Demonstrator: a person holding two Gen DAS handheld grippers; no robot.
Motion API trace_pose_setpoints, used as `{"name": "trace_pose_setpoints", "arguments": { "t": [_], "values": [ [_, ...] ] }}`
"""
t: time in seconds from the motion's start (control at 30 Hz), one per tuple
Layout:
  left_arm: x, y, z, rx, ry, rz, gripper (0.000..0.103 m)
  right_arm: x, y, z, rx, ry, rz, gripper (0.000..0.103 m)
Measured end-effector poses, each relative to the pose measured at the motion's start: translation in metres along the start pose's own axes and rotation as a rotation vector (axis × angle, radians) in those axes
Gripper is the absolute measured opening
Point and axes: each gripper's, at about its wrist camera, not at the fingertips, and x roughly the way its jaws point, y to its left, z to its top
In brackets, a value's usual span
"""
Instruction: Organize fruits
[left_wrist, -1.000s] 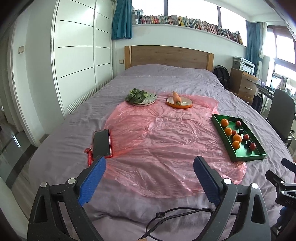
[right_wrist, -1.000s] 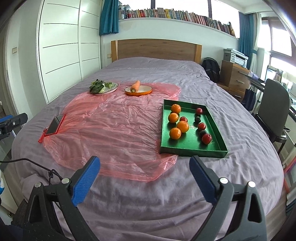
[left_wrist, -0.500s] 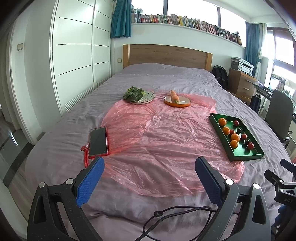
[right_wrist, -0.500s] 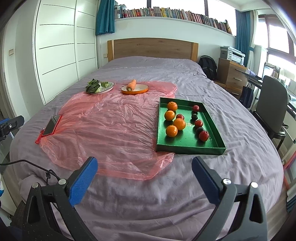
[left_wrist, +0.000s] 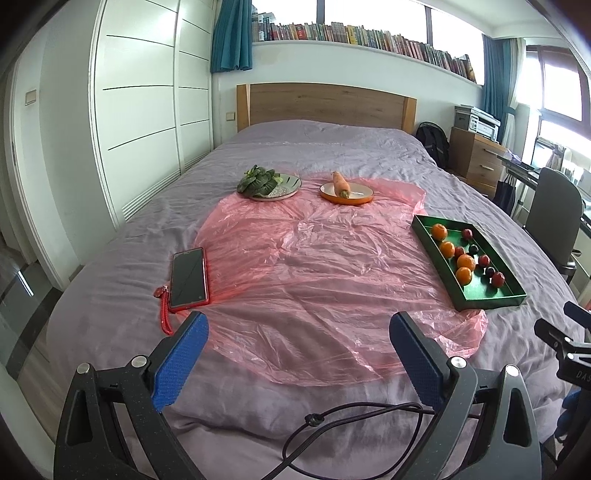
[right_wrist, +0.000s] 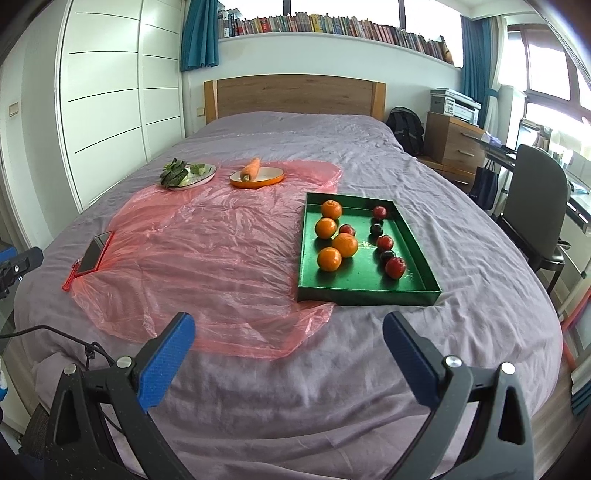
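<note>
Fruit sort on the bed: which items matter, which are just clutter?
Job items: green tray, oranges, red and dark plums.

Clutter: phone, carrot on orange plate, plate of greens, pink plastic sheet.

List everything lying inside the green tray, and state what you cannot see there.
Inside the green tray lie four oranges on its left side and six smaller red and dark fruits towards the right. Whatever sits under the fruit is hidden.

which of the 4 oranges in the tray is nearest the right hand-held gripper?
The orange at the near end of the row in the green tray; the other three sit farther back.
</note>
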Motion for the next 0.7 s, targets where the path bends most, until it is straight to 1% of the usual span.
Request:
{"name": "trace_pose_setpoints", "arguments": {
  "t": [0.3, 0.7],
  "values": [
    [0.003, -0.010, -0.002, 0.033, 0.008, -0.003, 0.097, 0.003, -0.008, 0.000, 0.023, 0.005, -0.009, 0.103],
    [0.004, -0.015, -0.002, 0.051, 0.010, -0.011, 0.097, 0.006, -0.012, -0.002, 0.039, 0.006, -0.003, 0.103]
  ]
}}
